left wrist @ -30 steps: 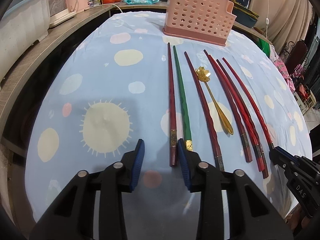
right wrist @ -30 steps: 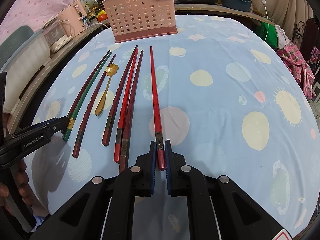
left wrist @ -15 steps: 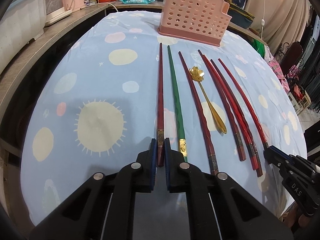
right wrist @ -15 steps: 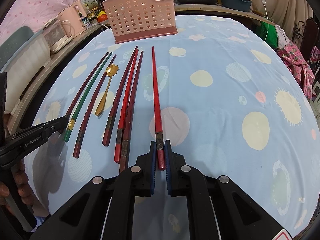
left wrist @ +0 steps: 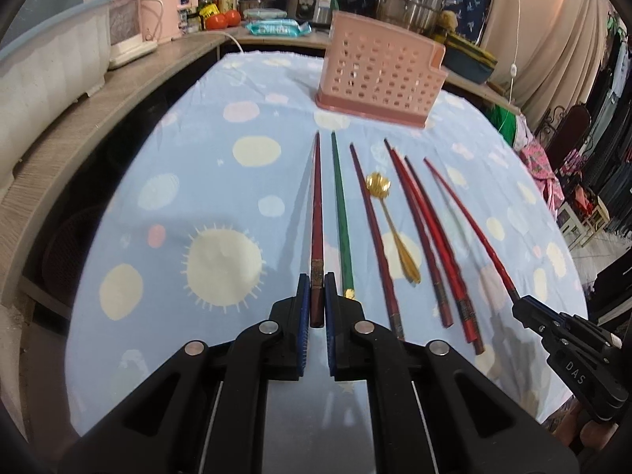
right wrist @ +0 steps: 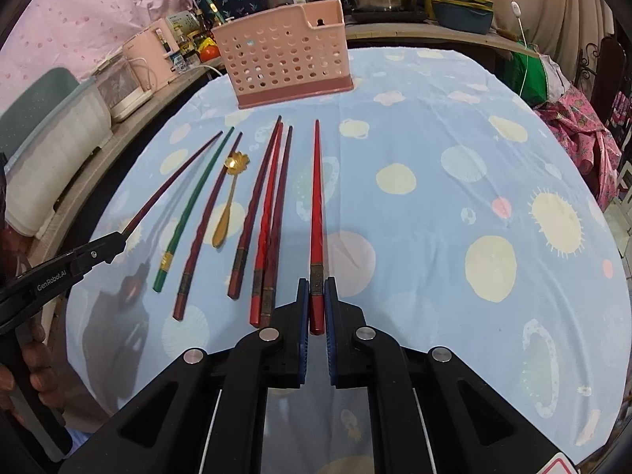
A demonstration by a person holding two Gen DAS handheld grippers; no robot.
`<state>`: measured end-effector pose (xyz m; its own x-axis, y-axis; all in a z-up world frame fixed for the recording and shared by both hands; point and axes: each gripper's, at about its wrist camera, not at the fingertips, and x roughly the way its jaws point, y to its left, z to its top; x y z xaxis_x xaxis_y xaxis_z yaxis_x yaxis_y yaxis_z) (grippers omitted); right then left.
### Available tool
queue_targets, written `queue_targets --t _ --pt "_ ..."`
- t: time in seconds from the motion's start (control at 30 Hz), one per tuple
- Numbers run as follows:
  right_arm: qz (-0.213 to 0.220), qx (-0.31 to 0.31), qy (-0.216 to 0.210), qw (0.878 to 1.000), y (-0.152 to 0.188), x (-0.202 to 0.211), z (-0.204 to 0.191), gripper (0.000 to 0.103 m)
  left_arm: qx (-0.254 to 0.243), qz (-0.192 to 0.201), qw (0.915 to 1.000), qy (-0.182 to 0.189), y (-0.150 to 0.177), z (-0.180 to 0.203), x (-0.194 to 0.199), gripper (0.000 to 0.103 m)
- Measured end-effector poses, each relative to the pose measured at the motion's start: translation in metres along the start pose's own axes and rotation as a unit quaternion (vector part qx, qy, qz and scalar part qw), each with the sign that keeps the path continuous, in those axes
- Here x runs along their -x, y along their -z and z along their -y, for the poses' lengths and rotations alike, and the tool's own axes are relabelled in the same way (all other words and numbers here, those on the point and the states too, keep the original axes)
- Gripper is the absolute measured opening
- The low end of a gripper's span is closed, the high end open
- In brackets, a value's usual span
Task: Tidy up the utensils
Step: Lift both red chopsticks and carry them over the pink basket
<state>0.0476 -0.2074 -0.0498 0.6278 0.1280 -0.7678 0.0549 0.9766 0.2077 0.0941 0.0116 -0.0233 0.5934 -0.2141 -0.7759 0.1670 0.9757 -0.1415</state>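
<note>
Left gripper: blue ribbed pads are pinched on the thick, banded end of a dark red chopstick. The stick is lifted clear of the cloth, its shadow seen beside it, tip aimed at the pink basket.

Right gripper: pads are likewise closed on the butt of a bright red chopstick, a slim tapered rod with a metallic band just ahead of the fingers.

Between the two held sticks, the remaining utensils are laid roughly parallel on the bench: a green chopstick with a gold band; a twisted dark red chopstick; a gold spoon with a flower-shaped bowl at its far end; and three more reddish chopsticks, bunched and touching along their length.

The basket, perforated plastic on a darker pink base, is stood upright at the far edge, well apart from the tips. The bench is covered by a light blue cloth printed with pale circles and suns.
</note>
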Motion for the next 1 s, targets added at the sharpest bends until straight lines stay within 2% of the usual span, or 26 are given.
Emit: queue_targets --t 0.57,1.0 --pt "0.088 -0.026 -0.022 0.996 -0.052 0.066 0.007 0.007 0.006 0.091 0.9957 0.016 -0.043 0.002 0.066 0.007" --pt "0.164 -0.021 -0.029 0.986 -0.123 0.093 0.011 0.007 -0.005 0.156 0.9876 0.008 -0.114 0.006 0.086 0.007"
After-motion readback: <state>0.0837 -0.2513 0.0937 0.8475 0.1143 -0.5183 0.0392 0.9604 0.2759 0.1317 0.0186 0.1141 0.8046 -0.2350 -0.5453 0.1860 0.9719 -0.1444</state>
